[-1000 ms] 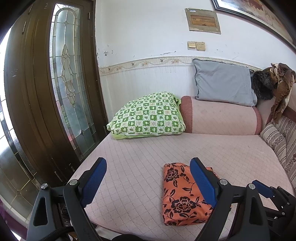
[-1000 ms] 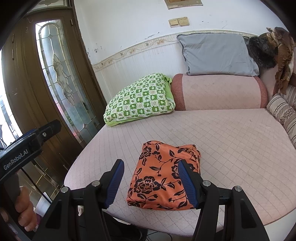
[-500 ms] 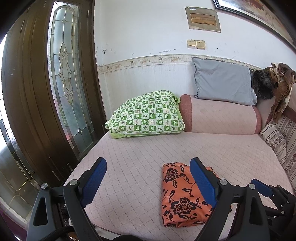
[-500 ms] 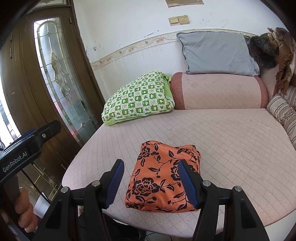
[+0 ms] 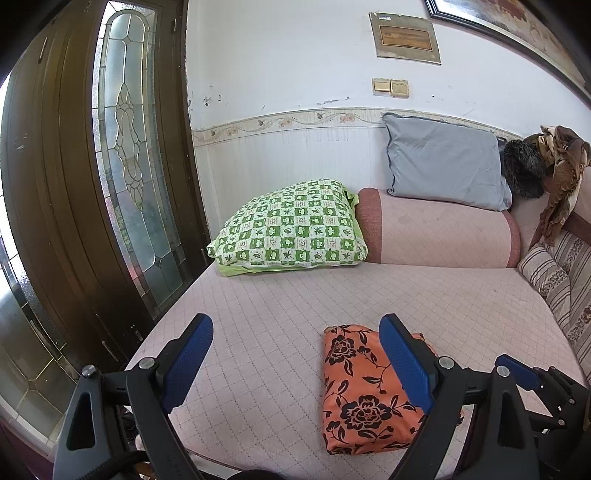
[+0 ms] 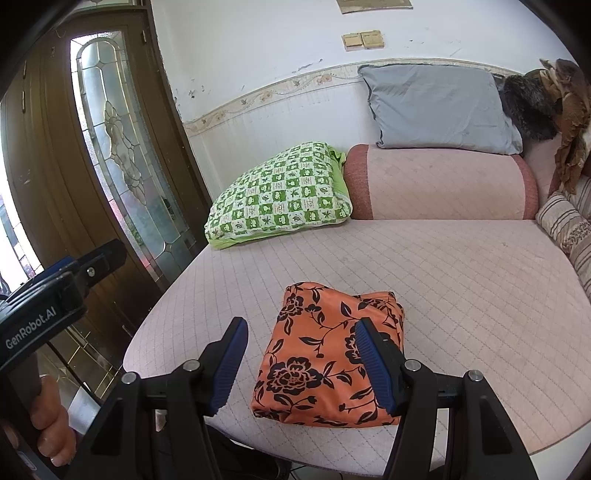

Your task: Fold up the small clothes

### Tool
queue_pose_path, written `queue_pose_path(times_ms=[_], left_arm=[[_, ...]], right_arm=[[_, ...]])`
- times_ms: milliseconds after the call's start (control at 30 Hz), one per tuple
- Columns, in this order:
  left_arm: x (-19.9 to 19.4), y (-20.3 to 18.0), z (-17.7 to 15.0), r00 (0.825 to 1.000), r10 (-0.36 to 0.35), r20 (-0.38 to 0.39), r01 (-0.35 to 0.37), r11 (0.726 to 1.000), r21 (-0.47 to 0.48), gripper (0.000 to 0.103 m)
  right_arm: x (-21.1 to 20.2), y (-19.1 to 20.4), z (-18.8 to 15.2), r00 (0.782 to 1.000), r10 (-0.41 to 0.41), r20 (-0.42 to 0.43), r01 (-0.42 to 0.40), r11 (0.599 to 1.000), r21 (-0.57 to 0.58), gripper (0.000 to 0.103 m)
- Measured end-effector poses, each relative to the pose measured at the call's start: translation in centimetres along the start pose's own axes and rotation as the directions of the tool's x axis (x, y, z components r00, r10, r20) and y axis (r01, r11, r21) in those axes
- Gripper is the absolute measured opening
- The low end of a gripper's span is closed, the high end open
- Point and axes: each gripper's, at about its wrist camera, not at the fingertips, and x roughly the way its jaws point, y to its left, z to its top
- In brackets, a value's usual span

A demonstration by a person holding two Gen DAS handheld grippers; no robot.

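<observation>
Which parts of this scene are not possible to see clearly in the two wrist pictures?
- Orange floral garment: in the left wrist view, its right side is hidden behind the left gripper finger.
- Its garment type: folded, cannot tell.
- Framed picture: cut off by the left view's top edge.
- Brown cloth: partly cut by the right view's edge.

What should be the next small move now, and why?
Probably draw both grippers back and leave the cloth alone. The orange flowered cloth already lies as a compact folded bundle near the front edge of the pink bed. The left gripper and right gripper are both open and hold nothing.
</observation>
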Motion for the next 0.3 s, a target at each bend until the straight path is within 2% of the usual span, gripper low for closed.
queue_pose_path(times_ms=[300], left_arm=[[1.8,-0.4,0.0,1.000,-0.014,-0.005,0.014,1.000,0.006,0.092]], right_arm=[[1.8,-0.4,0.4,1.000,0.007,-0.012,-0.007,1.000,0.007,0.064]])
